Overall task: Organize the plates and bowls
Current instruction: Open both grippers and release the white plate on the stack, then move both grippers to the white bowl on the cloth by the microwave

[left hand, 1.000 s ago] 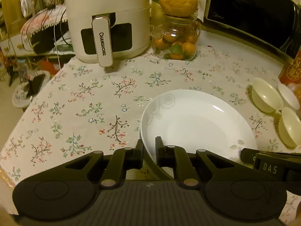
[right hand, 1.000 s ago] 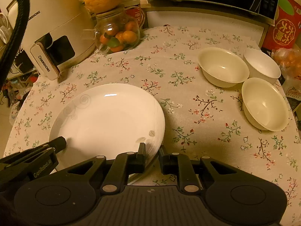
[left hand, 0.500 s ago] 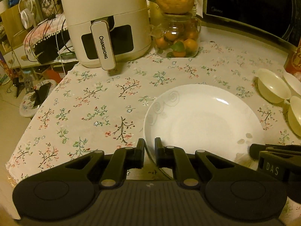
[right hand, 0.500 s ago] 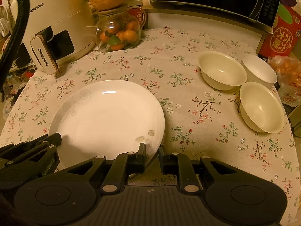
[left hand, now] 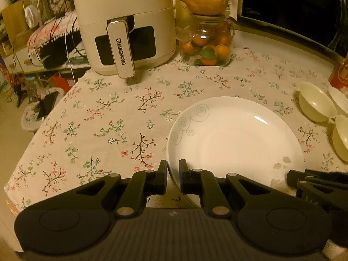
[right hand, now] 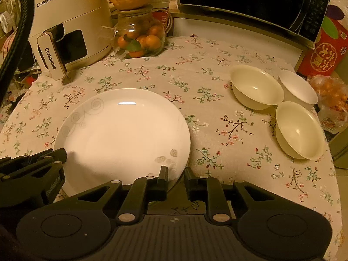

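A white plate (left hand: 235,139) with grey swirl marks lies on the flowered tablecloth (left hand: 104,117), its near rim between both grippers. My left gripper (left hand: 173,167) is shut on the rim's near-left part. At the near-right part of the plate (right hand: 124,130), the jaws of my right gripper (right hand: 176,173) are opening, with the rim still between them and a thin gap at the right finger. Each gripper also shows in the other's view: the right gripper (left hand: 291,176) and the left gripper (right hand: 56,155). Three cream bowls (right hand: 256,87) (right hand: 298,89) (right hand: 299,130) stand apart at the right.
A white air fryer (left hand: 126,26) and a glass jar of oranges (left hand: 206,45) with a big orange on top stand at the back. A black microwave (right hand: 250,0) sits behind, with a red box (right hand: 324,52) to the right. The table edge drops off at the left.
The plate stays between both grippers in the same spot. My right gripper's jaws stand slightly wider than before. Both views have shifted only a little.
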{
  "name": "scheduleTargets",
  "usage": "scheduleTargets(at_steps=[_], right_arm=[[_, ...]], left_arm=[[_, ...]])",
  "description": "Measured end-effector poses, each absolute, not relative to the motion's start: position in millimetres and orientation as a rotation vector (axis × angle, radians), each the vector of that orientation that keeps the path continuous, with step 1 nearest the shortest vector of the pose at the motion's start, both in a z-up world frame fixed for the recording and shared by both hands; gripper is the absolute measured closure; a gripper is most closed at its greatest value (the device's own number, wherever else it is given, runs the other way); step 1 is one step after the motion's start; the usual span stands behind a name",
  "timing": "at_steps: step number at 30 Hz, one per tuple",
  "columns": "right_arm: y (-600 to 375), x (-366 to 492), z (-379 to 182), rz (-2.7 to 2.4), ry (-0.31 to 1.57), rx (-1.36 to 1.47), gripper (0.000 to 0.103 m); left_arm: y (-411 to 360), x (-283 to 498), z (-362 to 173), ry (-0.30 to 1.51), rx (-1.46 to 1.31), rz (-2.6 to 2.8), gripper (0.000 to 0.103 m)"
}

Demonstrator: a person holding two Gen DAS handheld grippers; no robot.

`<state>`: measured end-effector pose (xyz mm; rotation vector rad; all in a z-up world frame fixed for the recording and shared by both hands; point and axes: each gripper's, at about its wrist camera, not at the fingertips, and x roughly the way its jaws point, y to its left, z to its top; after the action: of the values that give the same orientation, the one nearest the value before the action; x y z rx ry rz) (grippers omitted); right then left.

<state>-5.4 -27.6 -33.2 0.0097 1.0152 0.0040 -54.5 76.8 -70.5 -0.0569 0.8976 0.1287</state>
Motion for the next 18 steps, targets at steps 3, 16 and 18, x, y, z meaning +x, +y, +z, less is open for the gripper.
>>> scheduleTargets(at_steps=[3,16,18], right_arm=[[-38.2,-1.9,-32.2,0.02,1.029,0.07,0.084],[-112.8,16.2,3.2,-0.01,0.986,0.235,0.053],[-132.4,21.1,9.2,-0.028,0.986,0.267,0.047]], left_arm=[[81.6,-51.2,-67.2,0.903,-0.084,0.138,0.086],[51.6,-15.4,-31.2,0.867,-0.207,-0.003,0.061],[32.7,-6.6,-26.9,0.86,-0.212,-0.054,0.059]])
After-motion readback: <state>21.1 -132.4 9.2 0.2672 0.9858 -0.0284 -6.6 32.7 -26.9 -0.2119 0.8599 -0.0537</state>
